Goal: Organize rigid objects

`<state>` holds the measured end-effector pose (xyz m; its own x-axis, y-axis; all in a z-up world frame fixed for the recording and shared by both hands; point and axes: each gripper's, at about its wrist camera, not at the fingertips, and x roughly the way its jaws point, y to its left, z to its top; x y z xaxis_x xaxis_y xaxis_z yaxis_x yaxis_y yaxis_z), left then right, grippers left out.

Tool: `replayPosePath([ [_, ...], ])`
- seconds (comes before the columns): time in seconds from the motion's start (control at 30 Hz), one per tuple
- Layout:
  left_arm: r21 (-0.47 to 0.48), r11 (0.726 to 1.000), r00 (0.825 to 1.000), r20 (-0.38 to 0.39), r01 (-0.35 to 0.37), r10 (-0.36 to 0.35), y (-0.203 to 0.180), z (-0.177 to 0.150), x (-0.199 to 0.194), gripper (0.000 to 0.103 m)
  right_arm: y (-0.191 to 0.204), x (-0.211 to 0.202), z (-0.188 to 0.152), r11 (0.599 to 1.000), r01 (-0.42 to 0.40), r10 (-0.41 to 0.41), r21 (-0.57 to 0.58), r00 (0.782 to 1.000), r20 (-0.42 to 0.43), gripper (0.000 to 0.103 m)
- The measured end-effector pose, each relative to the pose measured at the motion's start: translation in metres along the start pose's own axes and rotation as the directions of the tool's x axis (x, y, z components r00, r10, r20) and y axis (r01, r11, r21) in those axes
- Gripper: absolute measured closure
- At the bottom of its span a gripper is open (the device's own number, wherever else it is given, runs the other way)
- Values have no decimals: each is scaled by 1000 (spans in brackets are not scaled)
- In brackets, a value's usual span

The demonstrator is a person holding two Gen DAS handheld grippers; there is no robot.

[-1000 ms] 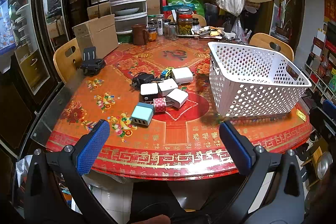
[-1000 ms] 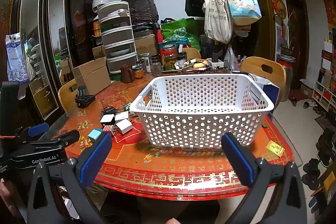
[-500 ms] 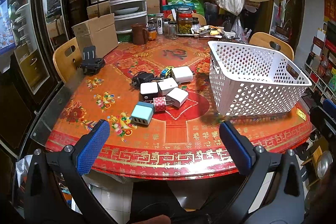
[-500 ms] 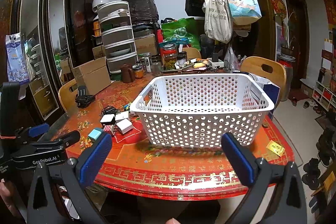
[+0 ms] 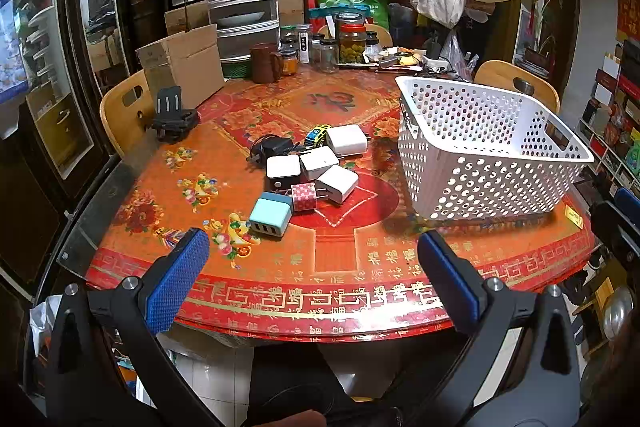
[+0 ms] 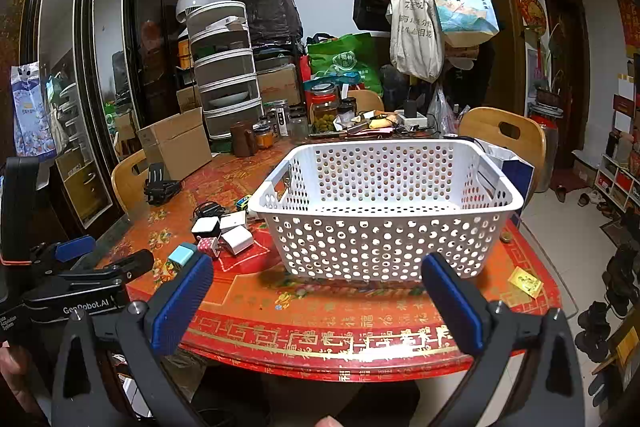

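A pile of chargers lies mid-table: a teal one [image 5: 270, 215], a pink patterned one [image 5: 304, 196], three white ones [image 5: 337, 183], a black adapter [image 5: 272, 147] and a small toy car [image 5: 317, 135]. The white perforated basket [image 5: 480, 183] stands empty to their right; it also shows in the right wrist view [image 6: 384, 239]. My left gripper [image 5: 312, 271] is open and empty above the table's near edge. My right gripper [image 6: 316, 291] is open and empty in front of the basket.
The round red table [image 5: 360, 287] carries a cardboard box [image 5: 180, 67], a black phone stand [image 5: 172, 119], a brown mug [image 5: 264, 63] and jars [image 5: 352, 43] at the back. Wooden chairs [image 5: 124, 111] stand around it. A yellow card [image 6: 525, 281] lies near the right edge.
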<state>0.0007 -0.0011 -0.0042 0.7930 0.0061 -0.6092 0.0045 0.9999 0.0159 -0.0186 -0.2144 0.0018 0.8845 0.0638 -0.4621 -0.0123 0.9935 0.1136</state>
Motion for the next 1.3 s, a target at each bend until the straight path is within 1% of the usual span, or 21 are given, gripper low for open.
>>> replayPosePath([
  [1.03,5,1000,1000,-6,9,-9,-2,-3,3,0,1,5,-4,1000,0,0,0,1000,-11,0],
  [1.1,12,1000,1000,2,-3,3,-4,-3,4,0,1,9,-7,1000,0,0,-2,1000,-18,0],
  [1.17,24,999,999,18,-27,26,-6,-3,9,0,-4,15,-9,1000,17,-16,5,1000,-16,0],
  [1.2,24,999,999,34,-25,24,-5,-2,11,0,-10,17,-8,1000,28,-27,15,1000,-12,0],
  [1.27,19,1000,999,50,-15,14,-1,1,18,0,-29,20,-1,997,61,-62,43,998,7,0],
  [1.3,11,1000,998,58,-12,12,4,3,24,0,-44,22,5,993,98,-100,62,995,25,0],
])
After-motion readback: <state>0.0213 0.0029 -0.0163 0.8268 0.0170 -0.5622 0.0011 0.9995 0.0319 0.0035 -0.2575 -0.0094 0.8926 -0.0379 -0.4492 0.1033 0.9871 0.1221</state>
